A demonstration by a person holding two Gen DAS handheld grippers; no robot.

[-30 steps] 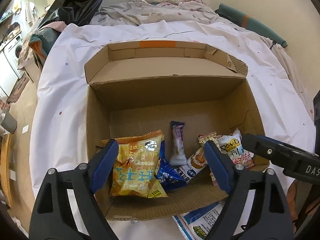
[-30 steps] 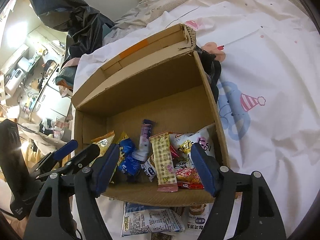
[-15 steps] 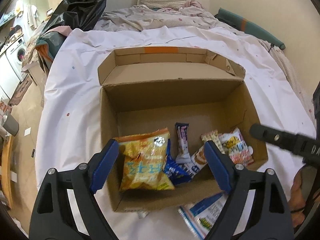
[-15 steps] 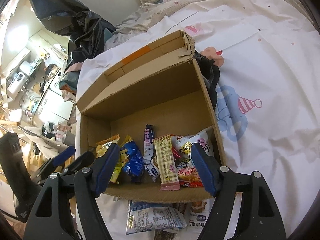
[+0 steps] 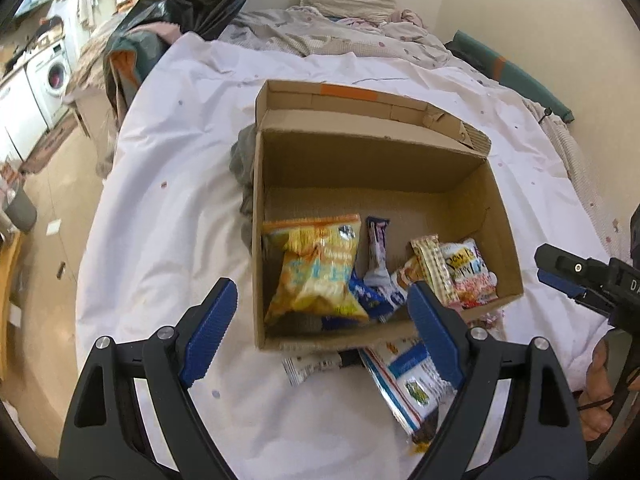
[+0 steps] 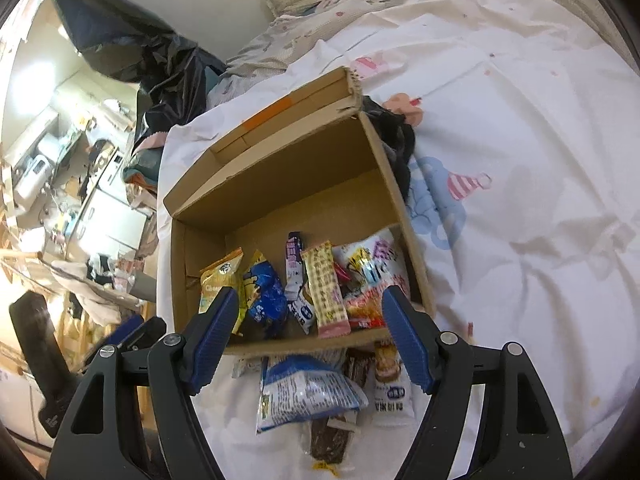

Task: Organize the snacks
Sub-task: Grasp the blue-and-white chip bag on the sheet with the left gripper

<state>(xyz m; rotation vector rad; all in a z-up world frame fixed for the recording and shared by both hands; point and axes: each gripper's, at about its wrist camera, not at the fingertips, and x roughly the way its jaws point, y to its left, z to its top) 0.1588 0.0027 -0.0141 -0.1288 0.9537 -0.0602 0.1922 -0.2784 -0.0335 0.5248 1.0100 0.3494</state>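
An open cardboard box [image 5: 500,216] [image 6: 396,184] sits on a white bedsheet. Inside lie a yellow chip bag [image 5: 316,272] [image 6: 218,276], a blue packet [image 5: 370,294] [image 6: 264,292], a purple bar [image 5: 376,252] [image 6: 294,256], a checked wafer bar [image 5: 434,264] [image 6: 326,292] and a white-and-red packet [image 5: 470,272] [image 6: 372,272]. In front of the box lie a blue-and-white bag [image 5: 408,384] [image 6: 304,392] and smaller packets [image 6: 390,388]. My left gripper [image 5: 320,320] hangs open above the box's near edge, holding nothing. My right gripper [image 6: 310,322] is open and empty too.
A dark cloth [image 6: 396,136] lies against the box's right side. Pillows and a crumpled quilt [image 5: 340,28] fill the bed's far end. A black plastic bag [image 6: 132,48] and a cluttered room with a washing machine [image 5: 52,76] lie beyond the bed's left edge.
Both grippers have drawn back and risen from the box, so more sheet and the loose packets in front show. The left view has shifted left. Both stay open.
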